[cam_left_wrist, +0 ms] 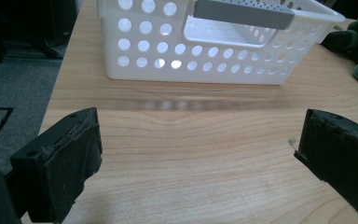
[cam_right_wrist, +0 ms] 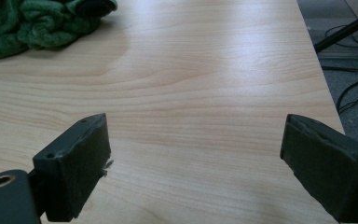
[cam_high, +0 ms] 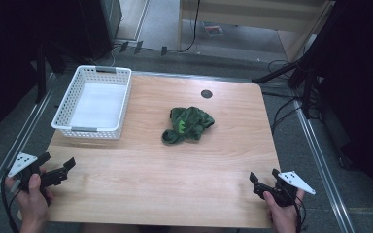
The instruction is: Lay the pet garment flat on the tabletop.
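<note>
Two tongs, left tongs (cam_high: 57,164) and right tongs (cam_high: 263,176), rest spread and empty on the table (cam_high: 175,165); a white basket (cam_high: 94,102) sits ahead of the left, a green cloth (cam_high: 188,124) between and beyond them.

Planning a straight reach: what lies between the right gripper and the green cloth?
Nothing: bare wooden table from the right gripper to the green cloth, per the right gripper view.

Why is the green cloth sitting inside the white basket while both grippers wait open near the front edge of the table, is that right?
Not quite. The green cloth lies on the table, beside the white basket, not inside it; the high view shows this. Both the left gripper and right gripper do wait open near the front edge.
</note>
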Available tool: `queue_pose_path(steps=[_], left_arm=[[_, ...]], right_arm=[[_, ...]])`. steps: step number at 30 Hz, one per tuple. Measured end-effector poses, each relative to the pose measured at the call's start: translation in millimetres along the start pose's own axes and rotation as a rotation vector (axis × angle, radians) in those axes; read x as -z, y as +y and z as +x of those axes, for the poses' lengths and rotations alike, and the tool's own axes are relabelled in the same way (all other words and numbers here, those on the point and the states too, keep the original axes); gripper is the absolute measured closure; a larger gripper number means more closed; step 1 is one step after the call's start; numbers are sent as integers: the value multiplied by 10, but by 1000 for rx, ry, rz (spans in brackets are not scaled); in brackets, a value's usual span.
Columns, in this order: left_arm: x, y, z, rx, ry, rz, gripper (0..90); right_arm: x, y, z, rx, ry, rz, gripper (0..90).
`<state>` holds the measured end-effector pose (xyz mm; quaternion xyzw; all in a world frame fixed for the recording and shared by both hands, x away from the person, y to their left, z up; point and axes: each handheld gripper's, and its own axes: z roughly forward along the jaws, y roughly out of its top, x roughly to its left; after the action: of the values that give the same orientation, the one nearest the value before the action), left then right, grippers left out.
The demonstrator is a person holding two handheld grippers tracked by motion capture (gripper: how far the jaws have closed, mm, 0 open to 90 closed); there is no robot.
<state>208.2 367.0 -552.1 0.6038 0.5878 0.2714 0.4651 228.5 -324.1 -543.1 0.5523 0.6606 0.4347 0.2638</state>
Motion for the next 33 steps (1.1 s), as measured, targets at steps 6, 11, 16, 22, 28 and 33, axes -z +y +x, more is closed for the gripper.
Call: queue_pose_path(steps=[6, 11, 16, 22, 28, 33], left_arm=[[6, -2, 5, 1, -9, -6, 0], [4, -3, -6, -9, -7, -8, 0], [2, -3, -7, -5, -6, -11, 0], [10, -3, -6, -7, -17, -17, 0], [14, -2, -2, -3, -17, -16, 0], [18, -3, 2, -2, -15, -24, 0]], right_arm=[[-12, 12, 54, 44, -11, 16, 83], [6, 107, 83, 41, -6, 9, 83], [-12, 310, 210, 37, 32, -16, 73], [-161, 654, 587, 103, 116, 5, 0], [-436, 854, 920, 157, 154, 11, 0], [-724, 959, 1218, 189, 201, 39, 0]])
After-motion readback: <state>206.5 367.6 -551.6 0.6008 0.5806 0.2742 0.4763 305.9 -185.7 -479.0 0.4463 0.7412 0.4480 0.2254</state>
